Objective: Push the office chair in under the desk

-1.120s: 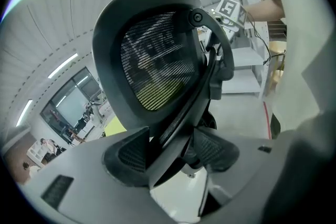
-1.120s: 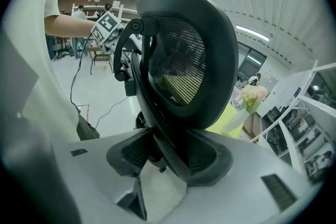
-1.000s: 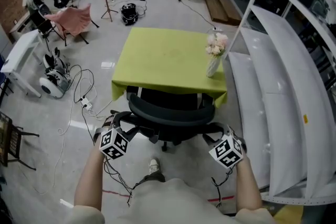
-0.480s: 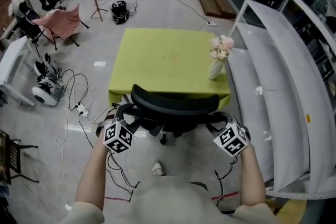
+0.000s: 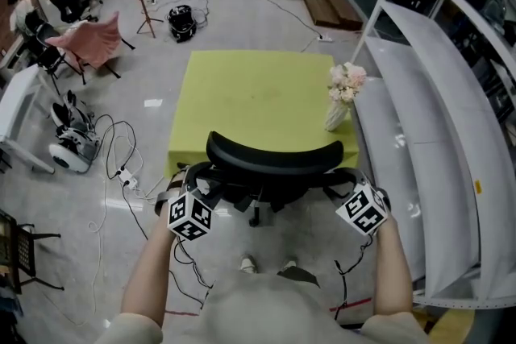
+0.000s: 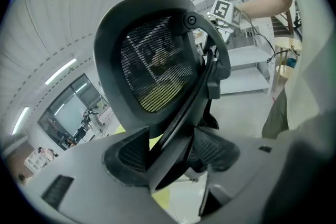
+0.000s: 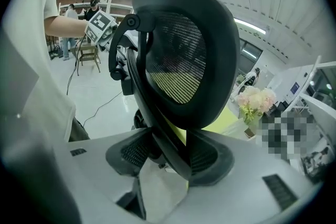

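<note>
A black mesh-backed office chair (image 5: 272, 157) stands against the near edge of the desk with the lime-green cloth (image 5: 242, 89); its seat is hidden under the tabletop. My left gripper (image 5: 201, 180) grips the left side of the chair's back frame, and the slanted black frame bar (image 6: 176, 128) runs between its pads. My right gripper (image 5: 343, 183) holds the frame's right side, with the frame bar (image 7: 165, 149) between its pads; these jaws have just been opening a little with the bar still in them. Each gripper view is filled by the mesh backrest (image 7: 181, 50).
A vase of pink and white flowers (image 5: 342, 97) stands at the desk's near right corner. White curved shelving (image 5: 439, 117) runs close along the right. Cables and a power strip (image 5: 125, 161) lie on the floor at left, beside a white device (image 5: 68, 151). My feet (image 5: 266, 263) are behind the chair.
The chair has rolled forward toward the desk, and its seat has gone under the tabletop. Both grippers moved forward with it, keeping hold of the back frame.
</note>
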`<action>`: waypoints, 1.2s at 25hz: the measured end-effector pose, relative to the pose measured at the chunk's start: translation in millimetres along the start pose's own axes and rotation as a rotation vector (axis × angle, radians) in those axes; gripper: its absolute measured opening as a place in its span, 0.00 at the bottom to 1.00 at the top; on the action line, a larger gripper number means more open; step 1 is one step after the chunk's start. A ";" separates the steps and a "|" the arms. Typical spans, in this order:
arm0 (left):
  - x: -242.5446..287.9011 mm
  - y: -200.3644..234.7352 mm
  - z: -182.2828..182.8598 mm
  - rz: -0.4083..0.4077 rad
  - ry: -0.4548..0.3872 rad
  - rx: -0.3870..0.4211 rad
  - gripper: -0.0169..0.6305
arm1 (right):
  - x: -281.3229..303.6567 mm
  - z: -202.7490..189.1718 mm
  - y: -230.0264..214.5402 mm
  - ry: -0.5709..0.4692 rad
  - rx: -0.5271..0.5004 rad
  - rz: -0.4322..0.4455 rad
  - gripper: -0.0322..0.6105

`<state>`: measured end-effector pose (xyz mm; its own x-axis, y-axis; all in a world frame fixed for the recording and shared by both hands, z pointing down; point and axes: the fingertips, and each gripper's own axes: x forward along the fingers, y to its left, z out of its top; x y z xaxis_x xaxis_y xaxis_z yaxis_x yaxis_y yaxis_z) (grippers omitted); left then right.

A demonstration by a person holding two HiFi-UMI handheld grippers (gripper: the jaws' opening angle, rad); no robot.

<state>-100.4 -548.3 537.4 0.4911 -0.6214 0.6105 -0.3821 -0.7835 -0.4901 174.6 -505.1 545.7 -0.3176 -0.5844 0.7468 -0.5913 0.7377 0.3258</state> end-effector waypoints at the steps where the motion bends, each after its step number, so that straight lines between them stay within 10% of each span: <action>1: -0.2 0.6 0.2 0.001 0.003 -0.003 0.45 | 0.2 0.6 -0.8 -0.002 -0.004 0.006 0.37; 14: 2.9 -1.8 6.6 0.002 0.038 -0.049 0.45 | 4.3 -7.4 -11.3 -0.017 -0.050 0.136 0.41; 30: 2.0 -14.4 12.0 0.059 0.034 -0.040 0.45 | 2.9 -14.2 -18.1 -0.061 -0.071 0.094 0.42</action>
<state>-84.5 -538.1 538.2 0.4406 -0.6656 0.6024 -0.4408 -0.7449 -0.5008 194.9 -515.4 550.2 -0.4151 -0.5296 0.7397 -0.5034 0.8110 0.2982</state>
